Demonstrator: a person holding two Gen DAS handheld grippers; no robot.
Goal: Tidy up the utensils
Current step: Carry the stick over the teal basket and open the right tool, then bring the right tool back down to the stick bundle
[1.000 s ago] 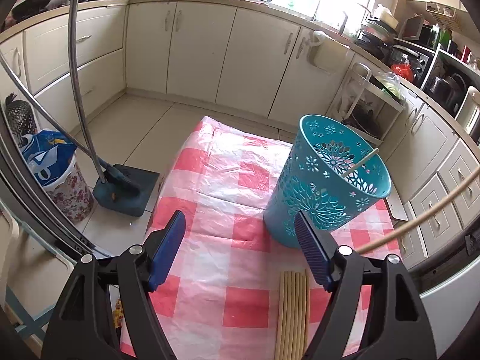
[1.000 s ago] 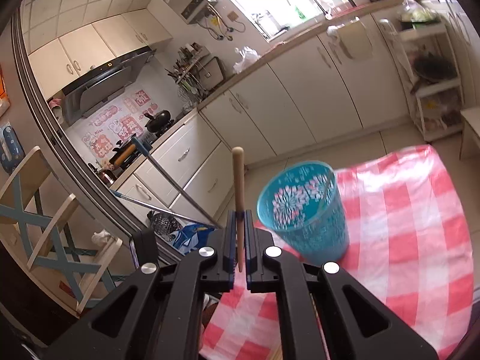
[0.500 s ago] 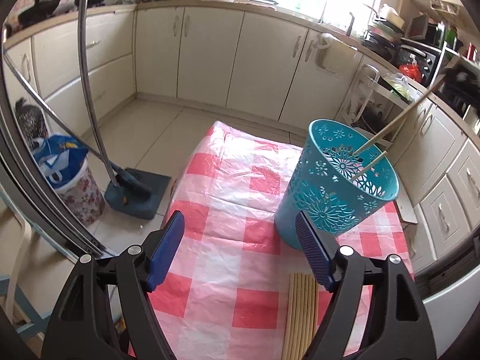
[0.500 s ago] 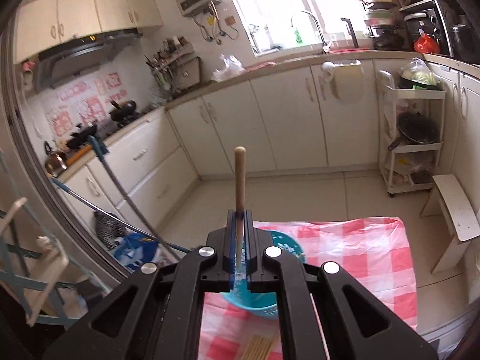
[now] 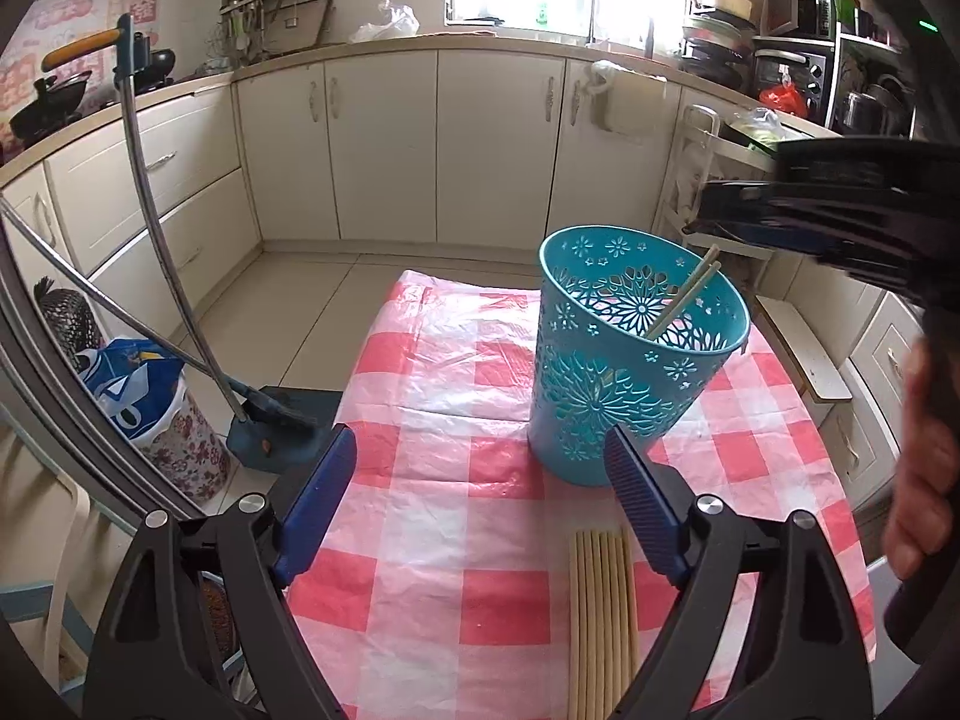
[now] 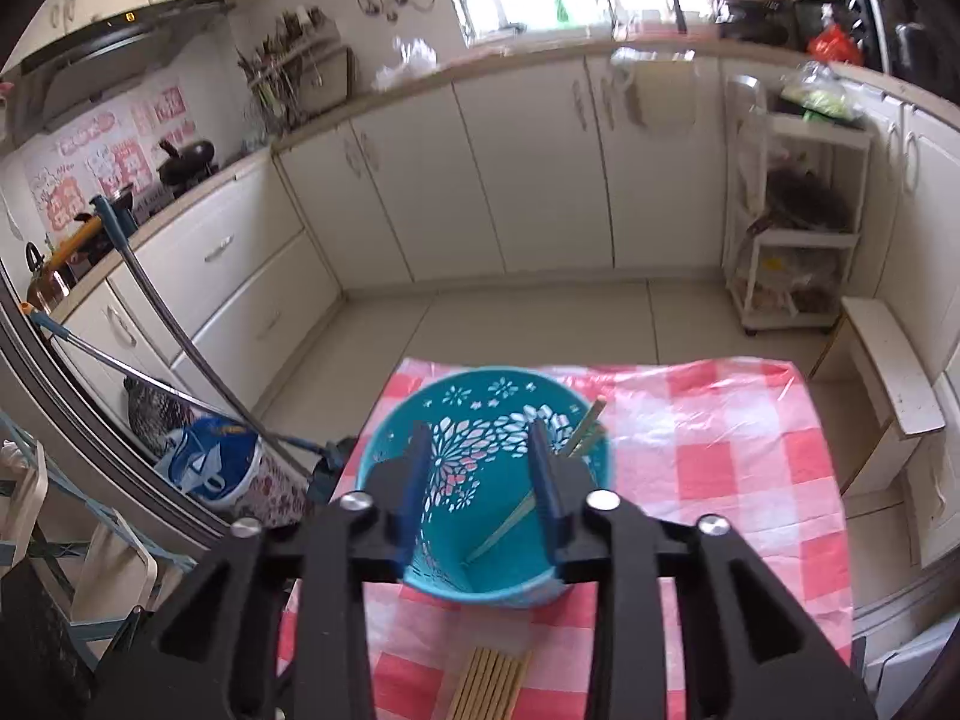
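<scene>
A teal cut-out basket [image 5: 624,360] stands upright on the red-and-white checked tablecloth [image 5: 456,420]. Two wooden chopsticks [image 5: 684,300] lean inside it against its far right rim. Several more chopsticks [image 5: 600,618] lie side by side on the cloth near me. My left gripper [image 5: 480,492] hovers low over the cloth before the basket, its jaws opening with nothing between them. My right gripper [image 6: 480,480] hangs above the basket [image 6: 480,480] mouth, jaws opening and empty; the chopsticks [image 6: 540,480] rest in the basket below it. The right gripper's black body [image 5: 840,222] shows in the left wrist view, held by a hand [image 5: 924,456].
A broom and dustpan [image 5: 276,420] lean on the floor left of the table, beside a floral bin [image 5: 174,420] with a blue bag. Cream cabinets [image 5: 420,144] line the far wall. A white rack [image 6: 792,222] and a small stool [image 6: 888,372] stand at the right.
The right gripper swung over the basket, opened and let go of the chopstick, which now rests in the basket beside the first. The left gripper shifted slightly and widened.
</scene>
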